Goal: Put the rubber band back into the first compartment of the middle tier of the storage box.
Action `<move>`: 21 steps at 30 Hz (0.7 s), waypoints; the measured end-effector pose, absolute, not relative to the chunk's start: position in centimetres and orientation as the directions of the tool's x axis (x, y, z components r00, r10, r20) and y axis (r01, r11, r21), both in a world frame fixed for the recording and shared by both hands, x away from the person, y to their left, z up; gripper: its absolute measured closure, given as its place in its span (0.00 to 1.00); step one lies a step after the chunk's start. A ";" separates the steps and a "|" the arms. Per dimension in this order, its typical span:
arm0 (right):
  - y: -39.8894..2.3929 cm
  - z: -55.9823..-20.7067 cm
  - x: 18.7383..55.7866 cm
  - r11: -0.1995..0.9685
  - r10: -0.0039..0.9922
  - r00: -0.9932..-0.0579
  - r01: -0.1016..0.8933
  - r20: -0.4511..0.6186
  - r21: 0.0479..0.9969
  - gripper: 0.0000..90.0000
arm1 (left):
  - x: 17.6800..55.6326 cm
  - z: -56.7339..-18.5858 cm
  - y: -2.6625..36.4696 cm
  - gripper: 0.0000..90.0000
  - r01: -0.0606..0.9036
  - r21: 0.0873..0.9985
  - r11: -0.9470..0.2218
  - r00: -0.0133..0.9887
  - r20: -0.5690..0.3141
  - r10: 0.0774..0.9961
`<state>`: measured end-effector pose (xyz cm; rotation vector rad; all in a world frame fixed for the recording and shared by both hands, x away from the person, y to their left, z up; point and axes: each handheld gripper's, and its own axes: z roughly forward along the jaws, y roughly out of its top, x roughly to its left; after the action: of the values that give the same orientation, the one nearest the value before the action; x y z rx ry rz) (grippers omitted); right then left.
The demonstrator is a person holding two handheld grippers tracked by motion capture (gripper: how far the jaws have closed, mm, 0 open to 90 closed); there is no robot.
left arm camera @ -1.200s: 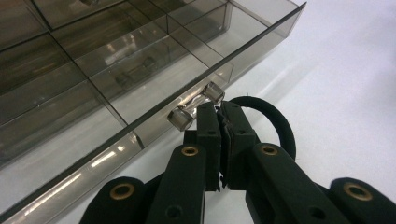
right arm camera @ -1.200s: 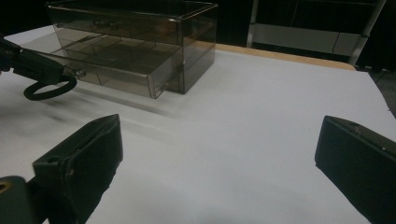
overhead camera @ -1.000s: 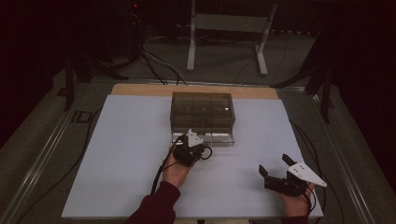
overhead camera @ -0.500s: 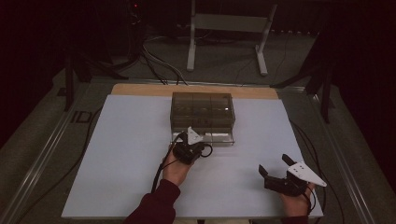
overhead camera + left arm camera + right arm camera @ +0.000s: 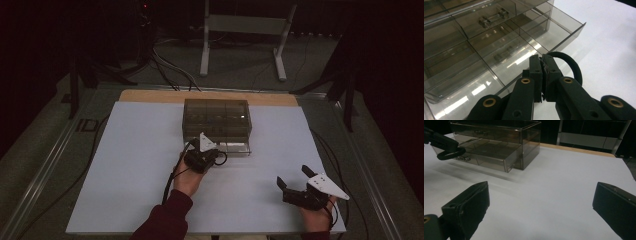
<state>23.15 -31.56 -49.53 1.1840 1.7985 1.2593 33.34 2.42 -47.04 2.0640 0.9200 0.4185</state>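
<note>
A smoked clear drawer box (image 5: 216, 117) stands at the middle of the white table (image 5: 130, 170), with its lower right drawer (image 5: 236, 147) pulled out. My left gripper (image 5: 214, 154) sits just in front of the box, shut on a black ring (image 5: 221, 159). In the left gripper view the ring (image 5: 572, 63) loops out to the right of the closed jaws (image 5: 543, 75), beside the open drawer (image 5: 560, 28). My right gripper (image 5: 293, 176) rests at the table's near right, open with nothing in it (image 5: 541, 190). From there the ring (image 5: 450, 153) hangs before the box (image 5: 499, 135).
A wooden strip (image 5: 210, 95) runs along the table's far edge. Behind it stands a grey metal frame (image 5: 245, 30), and cables (image 5: 170, 70) lie on the floor. White table surface spreads to the left of the box and between the two hands.
</note>
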 end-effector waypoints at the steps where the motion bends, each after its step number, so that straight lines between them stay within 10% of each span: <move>1: -31.6 -49.5 23.2 0.136 0.920 -0.392 0.312 -0.003 0.940 0.02 | 33.4 -47.0 2.4 0.98 0.462 0.793 -0.397 0.677 -0.026 0.736; 21: -31.6 -49.5 23.1 0.135 0.920 -0.392 0.310 -0.003 0.941 0.02 | 34.0 -45.9 3.2 0.98 0.454 0.806 -0.380 0.663 -0.021 0.749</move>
<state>23.14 -31.57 -49.52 1.1846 1.7972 1.2605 33.96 3.19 -45.93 2.0380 0.9308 0.4450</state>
